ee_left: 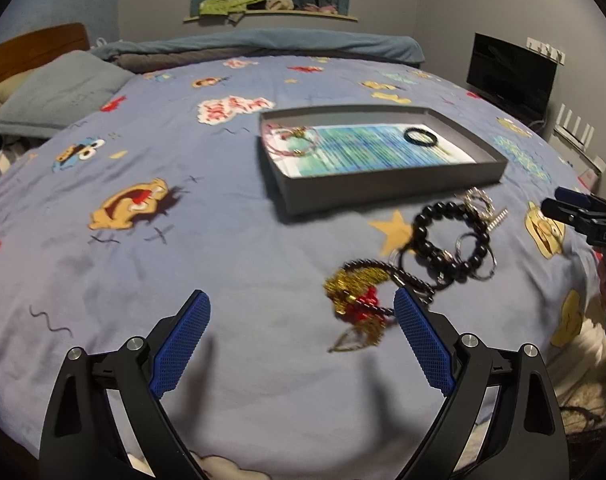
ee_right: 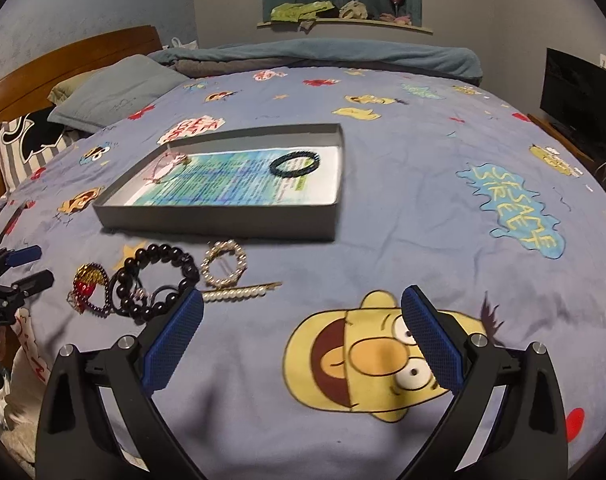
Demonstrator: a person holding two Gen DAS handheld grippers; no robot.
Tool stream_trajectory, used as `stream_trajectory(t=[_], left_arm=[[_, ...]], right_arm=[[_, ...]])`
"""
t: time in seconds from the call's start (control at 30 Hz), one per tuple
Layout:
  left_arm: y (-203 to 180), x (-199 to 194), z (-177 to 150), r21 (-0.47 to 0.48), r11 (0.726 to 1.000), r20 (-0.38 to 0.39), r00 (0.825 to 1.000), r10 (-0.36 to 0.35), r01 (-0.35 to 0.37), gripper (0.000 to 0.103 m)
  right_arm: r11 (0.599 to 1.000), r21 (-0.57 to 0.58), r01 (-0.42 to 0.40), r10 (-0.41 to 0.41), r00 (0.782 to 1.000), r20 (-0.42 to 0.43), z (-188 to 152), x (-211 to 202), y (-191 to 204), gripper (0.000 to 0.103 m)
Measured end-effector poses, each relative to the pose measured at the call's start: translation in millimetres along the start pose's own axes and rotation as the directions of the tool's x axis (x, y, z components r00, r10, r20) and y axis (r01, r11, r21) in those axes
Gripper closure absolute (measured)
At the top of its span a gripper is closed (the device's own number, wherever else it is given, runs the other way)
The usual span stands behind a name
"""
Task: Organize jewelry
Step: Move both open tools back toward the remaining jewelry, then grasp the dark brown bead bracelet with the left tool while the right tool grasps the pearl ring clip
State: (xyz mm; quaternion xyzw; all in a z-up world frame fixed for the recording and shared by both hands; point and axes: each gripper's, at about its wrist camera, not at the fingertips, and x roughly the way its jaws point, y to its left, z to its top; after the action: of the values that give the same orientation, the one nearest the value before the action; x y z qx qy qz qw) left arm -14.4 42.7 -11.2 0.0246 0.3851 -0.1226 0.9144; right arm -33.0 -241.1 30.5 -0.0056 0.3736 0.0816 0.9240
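A shallow grey box (ee_left: 387, 184) (ee_right: 223, 220) lies on the bed with a dark bracelet (ee_left: 421, 137) (ee_right: 295, 163) and a pink string bracelet (ee_left: 291, 140) (ee_right: 163, 168) inside. In front of it lies a jewelry pile: a black bead bracelet (ee_left: 447, 236) (ee_right: 159, 276), a gold-and-red ornament (ee_left: 355, 292) (ee_right: 87, 282), a pearl ring brooch (ee_right: 224, 266) and a pearl hairpin (ee_right: 239, 292). My left gripper (ee_left: 303, 312) is open and empty just before the ornament. My right gripper (ee_right: 303, 308) is open and empty, right of the pile.
The bed has a blue cartoon-print cover (ee_left: 143, 240) (ee_right: 423, 200). Pillows (ee_right: 115, 92) and a wooden headboard (ee_right: 63, 64) lie at the left, a folded blanket (ee_left: 263, 46) at the far edge, a black monitor (ee_right: 579, 100) at the right.
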Motion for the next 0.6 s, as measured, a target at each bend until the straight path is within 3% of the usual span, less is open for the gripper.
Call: stream_trajectory(t=[0.3,0.43,0.53,0.6], left_arm=[[-20.2,11.1,-4.9,0.032,0.999,-0.025,0.999,-0.035,0.035,0.013],[-23.8,10.4,-2.7,0.029,0.996,-0.023,0.996,-0.085,0.085,0.026],[-41.9,9.7,-3.2,0.096,0.989,-0.020,0.993,-0.113,0.115,0.038],[-56.7,10.8,-3.3,0.141,0.979,-0.026,0.989,-0.148,0.150,0.041]], right_arm=[[1.000,-0.018,-0.014,0.014,1.000,-0.015,-6.9,5.8,6.7,0.005],[1.000,-0.009,-0.011,0.011,1.000,-0.021,-10.1,7.2,3.3,0.005],[1.000,-0.001,-0.015,0.015,1.000,-0.022,-11.5,7.8,0.9,0.005],[1.000,0.000,-0.021,0.021,1.000,-0.021,-11.8,8.7,0.7,0.005]])
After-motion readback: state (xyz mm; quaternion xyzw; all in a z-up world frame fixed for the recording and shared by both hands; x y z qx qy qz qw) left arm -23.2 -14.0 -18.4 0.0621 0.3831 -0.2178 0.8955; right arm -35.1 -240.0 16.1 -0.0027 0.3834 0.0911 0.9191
